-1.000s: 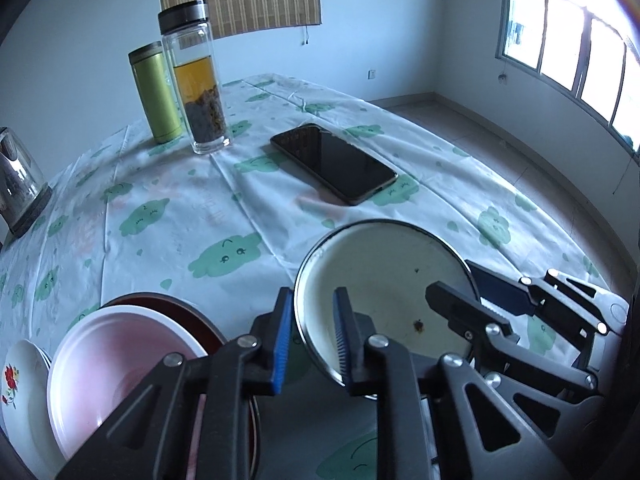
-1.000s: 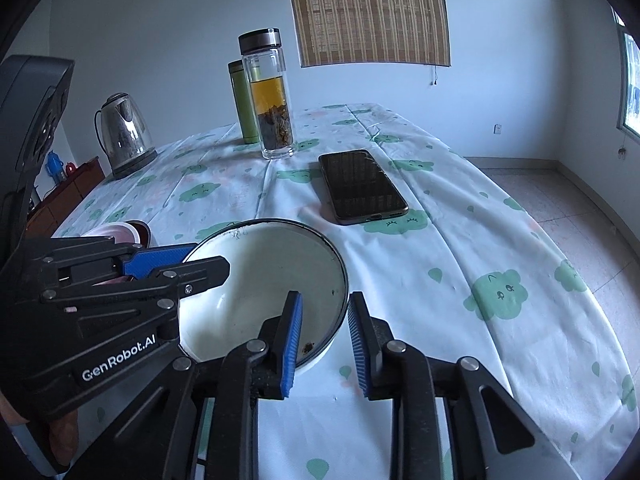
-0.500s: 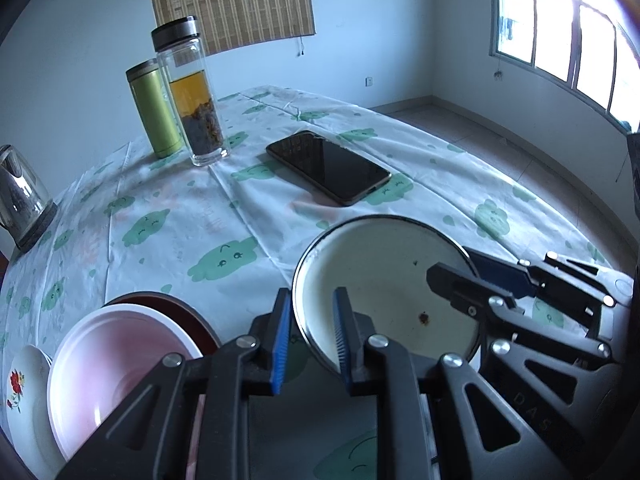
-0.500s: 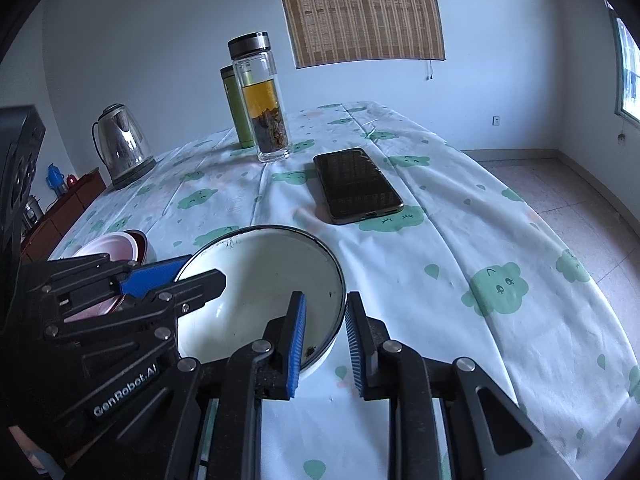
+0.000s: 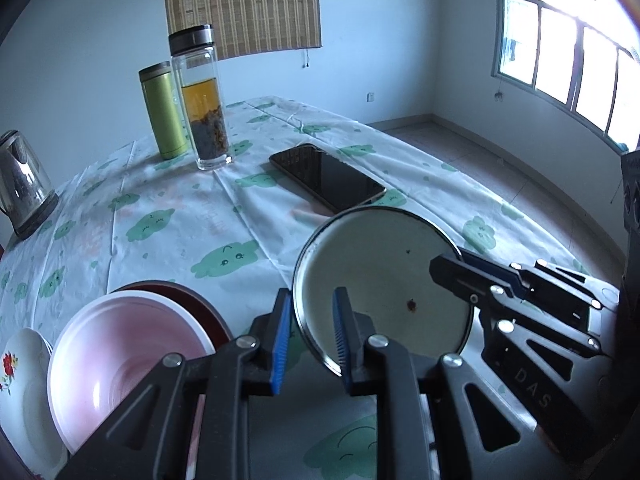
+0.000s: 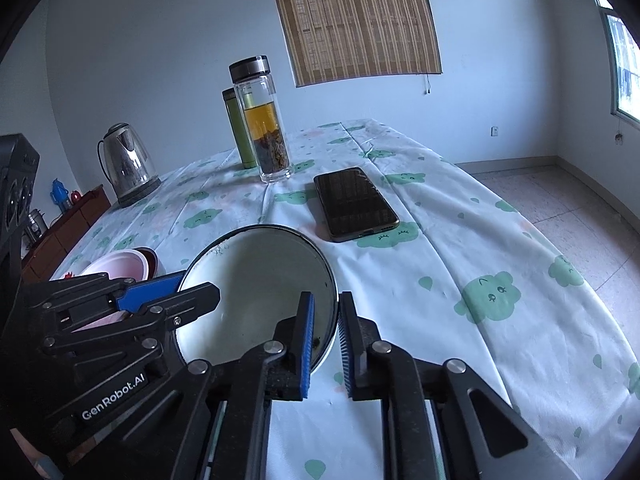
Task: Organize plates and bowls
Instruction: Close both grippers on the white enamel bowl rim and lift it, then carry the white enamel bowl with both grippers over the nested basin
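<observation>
Bowl: the white enamel bowl [image 5: 384,292] with the dark rim sits low and centre in both wrist views, tilted with its mouth toward you and, by the look of it, lifted off the tablecloth [image 5: 224,224]; that is a judgement, since its underside is hidden.
Left gripper: your left gripper [image 5: 310,332] is clamped on the bowl's left rim, one blue pad inside and one outside, so the thin edge is pinched, not cradled.
Right gripper: your right gripper [image 6: 326,340] has closed down on the opposite rim, again with the edge between the pads; the frames show the rim pressed there.
Why two grips: holding opposite edges keeps a wide, smooth bowl from swinging or slipping out of a single narrow pinch.
Stack: in the lower left of the left wrist view a pink bowl [image 5: 124,364] nests in a dark red dish [image 5: 200,300], with a flowered white plate [image 5: 20,368] just beside them at the frame edge.
Likely destination: you are probably carrying the enamel bowl toward that pile, which groups the crockery on one side.
Clutter: phone [image 6: 354,202] lies just beyond the bowl, near its far rim; the glass tea bottle [image 6: 262,120] and green flask [image 5: 162,110] stand further back, and the kettle [image 6: 126,164] is at the upper left.
Risk: a brown speck marks the bowl's inside; watch the phone as you swing left.
</observation>
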`<action>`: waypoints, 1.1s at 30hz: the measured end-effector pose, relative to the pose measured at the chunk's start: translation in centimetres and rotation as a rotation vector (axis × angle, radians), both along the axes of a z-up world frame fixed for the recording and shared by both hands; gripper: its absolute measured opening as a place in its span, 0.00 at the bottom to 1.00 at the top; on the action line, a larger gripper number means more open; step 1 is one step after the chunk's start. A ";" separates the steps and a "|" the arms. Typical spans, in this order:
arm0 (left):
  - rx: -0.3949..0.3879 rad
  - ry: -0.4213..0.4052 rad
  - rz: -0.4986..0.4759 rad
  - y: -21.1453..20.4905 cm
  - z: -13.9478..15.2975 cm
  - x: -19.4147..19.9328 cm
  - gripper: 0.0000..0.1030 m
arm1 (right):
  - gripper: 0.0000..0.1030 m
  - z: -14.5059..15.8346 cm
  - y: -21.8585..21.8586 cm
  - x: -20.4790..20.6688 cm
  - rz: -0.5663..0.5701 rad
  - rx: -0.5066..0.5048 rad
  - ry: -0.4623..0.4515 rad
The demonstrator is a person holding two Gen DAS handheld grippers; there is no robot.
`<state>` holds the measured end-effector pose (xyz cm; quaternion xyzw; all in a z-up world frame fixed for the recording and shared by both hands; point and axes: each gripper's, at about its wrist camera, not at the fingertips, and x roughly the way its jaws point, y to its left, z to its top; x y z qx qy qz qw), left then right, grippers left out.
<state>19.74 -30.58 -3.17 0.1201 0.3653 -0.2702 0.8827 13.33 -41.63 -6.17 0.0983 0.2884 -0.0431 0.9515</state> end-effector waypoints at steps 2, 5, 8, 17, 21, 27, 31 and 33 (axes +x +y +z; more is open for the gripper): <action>-0.010 0.007 0.004 0.3 0.0 -0.1 0.18 | 0.09 0.1 0.1 -0.1 0.003 -0.002 -0.009; -0.032 0.009 0.006 0.7 0.2 -0.2 0.18 | 0.09 0.2 0.3 -0.3 0.006 -0.013 -0.018; -0.049 -0.001 0.010 1.2 0.6 -0.4 0.18 | 0.08 0.2 0.5 -0.5 0.015 -0.001 -0.020; -0.108 -0.028 0.032 3.1 1.8 -1.0 0.18 | 0.08 2.3 1.8 -1.5 0.046 -0.010 -0.067; -0.118 -0.059 0.050 3.9 2.2 -1.2 0.18 | 0.08 2.8 2.8 -1.6 0.059 -0.023 -0.085; -0.159 -0.111 0.068 5.7 3.7 -2.0 0.18 | 0.09 3.1 4.1 -1.6 0.086 -0.031 -0.088; -0.149 -0.147 0.081 6.1 4.1 -2.3 0.18 | 0.09 4.1 5.0 -2.0 0.099 -0.048 -0.111; -0.159 -0.123 0.088 6.4 3.9 -1.9 0.18 | 0.09 4.6 5.2 -2.2 0.102 -0.052 -0.121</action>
